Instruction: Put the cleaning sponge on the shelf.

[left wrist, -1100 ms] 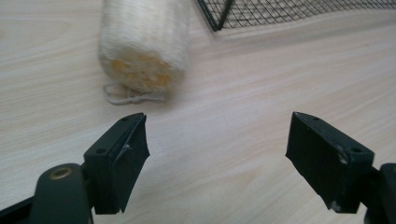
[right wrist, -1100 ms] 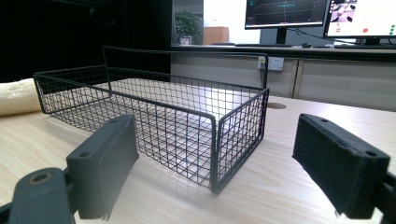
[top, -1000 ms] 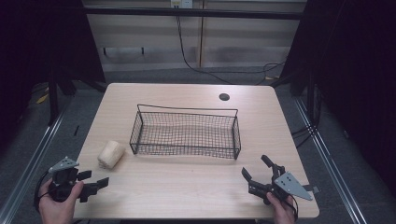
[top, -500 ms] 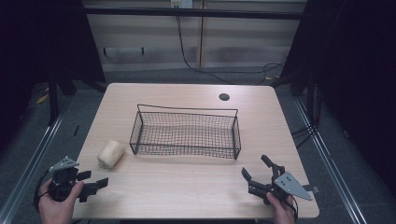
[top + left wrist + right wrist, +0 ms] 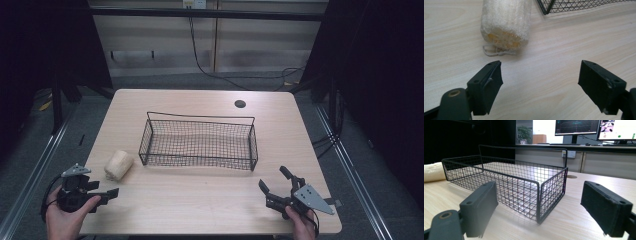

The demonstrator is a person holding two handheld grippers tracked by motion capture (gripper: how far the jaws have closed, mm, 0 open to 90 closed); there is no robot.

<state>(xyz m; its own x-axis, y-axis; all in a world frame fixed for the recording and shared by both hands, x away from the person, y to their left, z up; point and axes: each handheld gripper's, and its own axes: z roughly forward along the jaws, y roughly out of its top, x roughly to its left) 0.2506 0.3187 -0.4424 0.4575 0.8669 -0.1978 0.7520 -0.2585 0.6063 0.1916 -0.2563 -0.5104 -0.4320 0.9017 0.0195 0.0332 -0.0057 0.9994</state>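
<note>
A: Where does the loofah roll (image 5: 118, 164) lie?

B: On the counter (image 5: 200, 200), on its side, just beside the left end of the wire basket (image 5: 199, 142) and apart from it. In the left gripper view the loofah roll (image 5: 505, 23) shows its yellowish cut end towards the camera, with a short loop of string (image 5: 495, 51) lying on the wood below it. A corner of the basket (image 5: 546, 7) sits up and to the right of the roll.

A: And the left tool?

B: The left tool (image 5: 102, 192) is held in the person's left hand (image 5: 65, 215), nearer the counter's front edge than the basket and off its left end, close to the roll but not touching it. Its jaws stand wide apart with only bare wood between them. The roll lies ahead of the left jaw, outside the gap.

A: The right one?

B: The right tool (image 5: 275, 182) sits in front of the basket's right end, well apart from the roll. Its jaws are spread wide too, nothing between them. In the right gripper view the basket (image 5: 524, 182) stands empty ahead of the jaws, one corner nearest, and the roll (image 5: 432, 172) peeks out past its far left end.

A: Anything else near the basket?

B: A dark round hole (image 5: 240, 104) in the counter behind its right end.
</note>
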